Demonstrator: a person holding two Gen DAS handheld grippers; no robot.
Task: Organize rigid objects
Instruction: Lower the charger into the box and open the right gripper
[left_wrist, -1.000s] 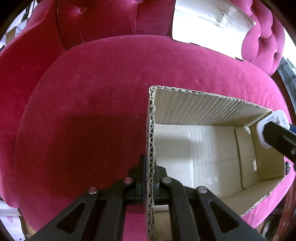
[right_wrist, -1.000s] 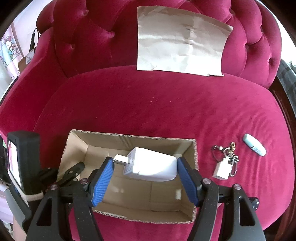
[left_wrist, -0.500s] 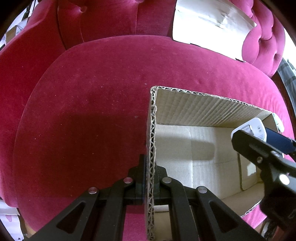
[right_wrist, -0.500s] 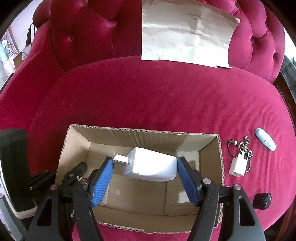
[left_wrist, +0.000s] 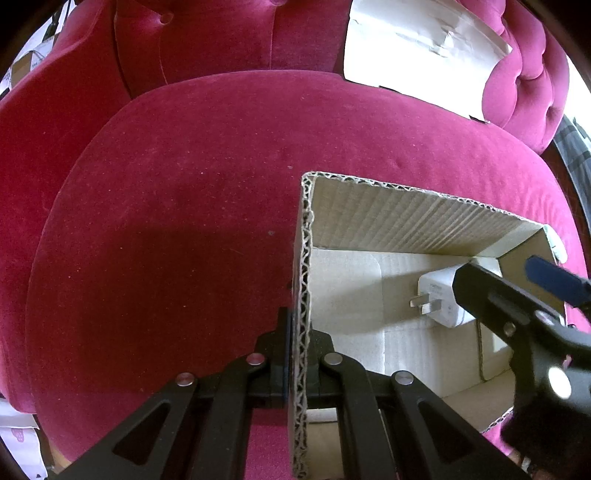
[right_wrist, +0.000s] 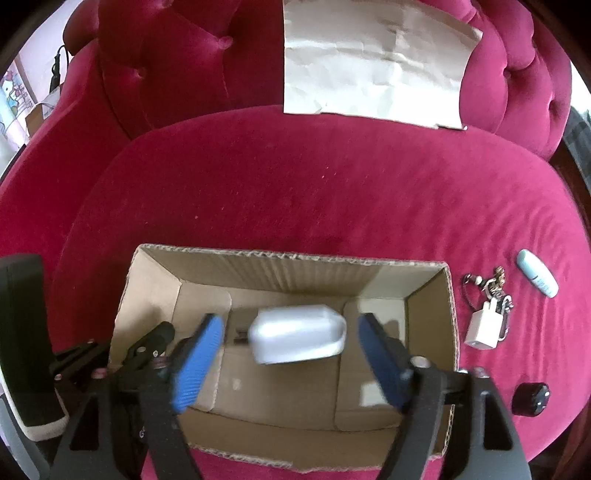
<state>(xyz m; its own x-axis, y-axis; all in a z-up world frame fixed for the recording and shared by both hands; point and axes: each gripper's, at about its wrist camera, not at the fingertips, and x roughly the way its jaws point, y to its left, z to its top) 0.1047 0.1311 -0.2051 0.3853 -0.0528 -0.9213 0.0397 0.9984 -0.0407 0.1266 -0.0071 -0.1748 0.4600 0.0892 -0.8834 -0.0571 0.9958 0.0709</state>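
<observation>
An open cardboard box (left_wrist: 406, 206) sits on a crimson velvet seat (left_wrist: 166, 221). My left gripper (left_wrist: 299, 328) is shut on the box's left wall, which stands upright between its fingers. My right gripper (right_wrist: 289, 320) hangs over the inside of the box with its blue pads (right_wrist: 199, 350) spread wide and its jaws opening. A white plug charger (right_wrist: 299, 338) is between the pads, blurred and touching neither. In the left wrist view the charger (left_wrist: 437, 295) is low in the box near the floor, prongs pointing left, with the right gripper (left_wrist: 517, 275) above it.
On the seat right of the box lie a keyring with a small white block (right_wrist: 485, 325), a pale blue tube (right_wrist: 537, 273) and a small black round object (right_wrist: 532, 398). A creased paper sheet (right_wrist: 376, 62) leans on the tufted backrest.
My right gripper carried the white charger down over the box, then its jaws spread and let it go. The left gripper kept its hold on the box wall.
</observation>
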